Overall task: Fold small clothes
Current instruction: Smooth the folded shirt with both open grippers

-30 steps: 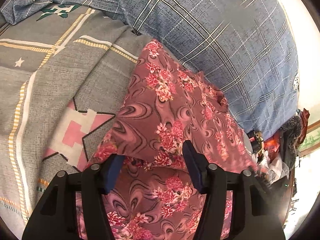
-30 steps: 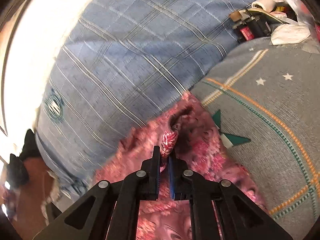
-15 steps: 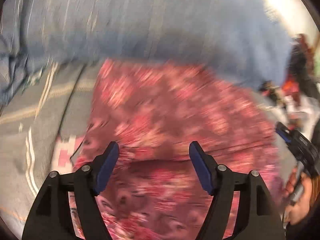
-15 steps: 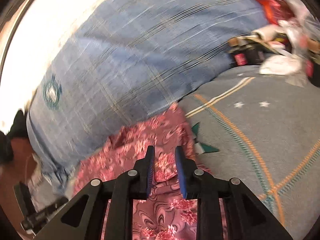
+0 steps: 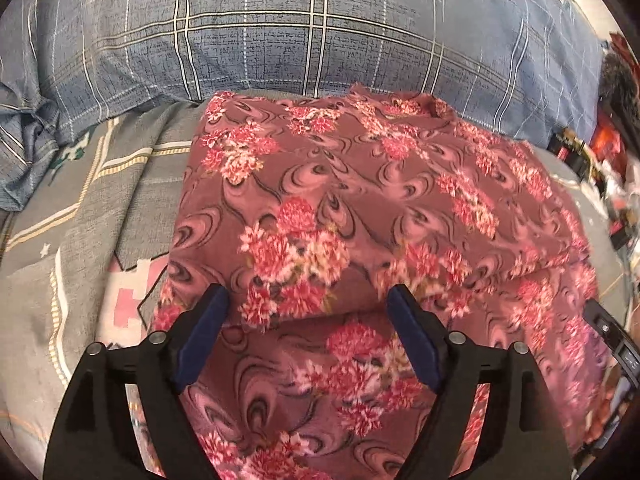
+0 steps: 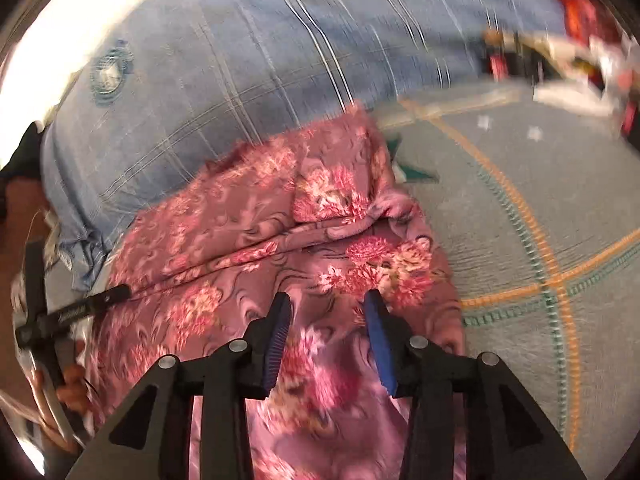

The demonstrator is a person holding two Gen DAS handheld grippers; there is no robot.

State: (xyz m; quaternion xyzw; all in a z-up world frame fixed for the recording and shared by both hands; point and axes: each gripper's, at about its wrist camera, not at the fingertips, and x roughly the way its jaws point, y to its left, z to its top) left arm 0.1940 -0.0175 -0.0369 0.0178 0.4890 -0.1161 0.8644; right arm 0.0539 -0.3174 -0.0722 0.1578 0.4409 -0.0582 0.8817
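Note:
A pink floral garment lies on the grey patterned bedspread, with its far part folded over toward me so a fold edge crosses the middle. My left gripper is open and empty, just above that fold edge. In the right wrist view the same garment lies with a rumpled fold near its right edge. My right gripper is open and empty, hovering over the near part of the cloth. The left gripper's body shows at the left edge of that view.
A blue plaid pillow lies right behind the garment, also in the right wrist view. Clutter of small boxes and packets sits at the far right of the bed. Bare bedspread lies to the right of the garment.
My right gripper has opened and let go of the garment's corner, then pulled back. The garment's far part now lies folded flat. My left gripper has swung to face the pillow, staying open.

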